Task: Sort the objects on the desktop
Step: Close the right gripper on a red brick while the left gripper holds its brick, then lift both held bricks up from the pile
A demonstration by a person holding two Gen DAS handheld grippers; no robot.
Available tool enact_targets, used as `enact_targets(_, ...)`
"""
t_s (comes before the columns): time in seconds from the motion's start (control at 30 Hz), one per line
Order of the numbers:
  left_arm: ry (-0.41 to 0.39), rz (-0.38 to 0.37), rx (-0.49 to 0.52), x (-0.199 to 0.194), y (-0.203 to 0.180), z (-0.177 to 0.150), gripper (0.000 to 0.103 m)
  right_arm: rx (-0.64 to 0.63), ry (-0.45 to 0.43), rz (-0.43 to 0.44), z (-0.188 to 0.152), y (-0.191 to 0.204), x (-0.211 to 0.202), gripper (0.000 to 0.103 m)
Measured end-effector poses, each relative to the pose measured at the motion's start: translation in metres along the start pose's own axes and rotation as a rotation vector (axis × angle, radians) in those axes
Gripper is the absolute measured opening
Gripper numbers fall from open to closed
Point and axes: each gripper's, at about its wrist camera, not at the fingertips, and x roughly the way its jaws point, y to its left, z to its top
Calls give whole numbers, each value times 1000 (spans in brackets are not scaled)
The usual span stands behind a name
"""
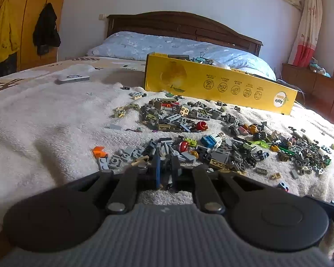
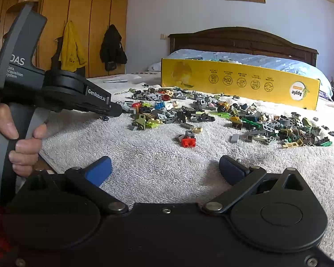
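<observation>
Several small toy bricks (image 1: 189, 133) in grey, tan, green and red lie scattered on a white towel (image 1: 44, 133). My left gripper (image 1: 165, 171) is shut at the near edge of the pile; whether a piece sits between its pads is hidden by the clutter. The right wrist view shows the left gripper (image 2: 119, 111) with its tip low over the towel at the pile's left end. My right gripper (image 2: 164, 169) is open over bare towel (image 2: 155, 166), short of a red brick (image 2: 188, 142). A yellow cardboard box (image 1: 211, 84) lies behind the pile.
A hand (image 2: 22, 146) holds the left gripper's handle. A flat silver device (image 1: 73, 79) rests on the bed beyond the towel. An orange piece (image 1: 99, 151) lies apart at the pile's left. Behind the yellow box (image 2: 233, 80) are a blue pillow (image 1: 167, 46) and a dark headboard (image 1: 184, 24).
</observation>
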Motion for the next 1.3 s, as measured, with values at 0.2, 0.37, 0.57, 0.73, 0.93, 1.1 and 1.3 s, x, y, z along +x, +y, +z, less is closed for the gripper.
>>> enact_targets(0.2,-17,-5,39,-6,-2,5,11,34,-8,33,12,-12,-2,101)
enact_targets(0.37,-22,-13,11,-8,1,11,11,183,4,55,28,-44,2,64)
enact_targets(0.57,-25,-15,-13,-8,3,7,11,230,-6,29,33,-58,4,39)
enact_targets(0.73,-23,-23,0,-9,2,5,11,160,-5,45,32,-45,5,23)
enact_targets(0.93,-33,-15,4,-10,3,8,11,105,-20,28,29,-37,-4,21)
enact_targets(1.1,-36,-3,9,-11,1,8,11,65,8,14,20,-35,-3,20)
enact_targets(1.3,-28,-7,10,-9,-1,8,12,61,-17,-9,21,-37,9,12)
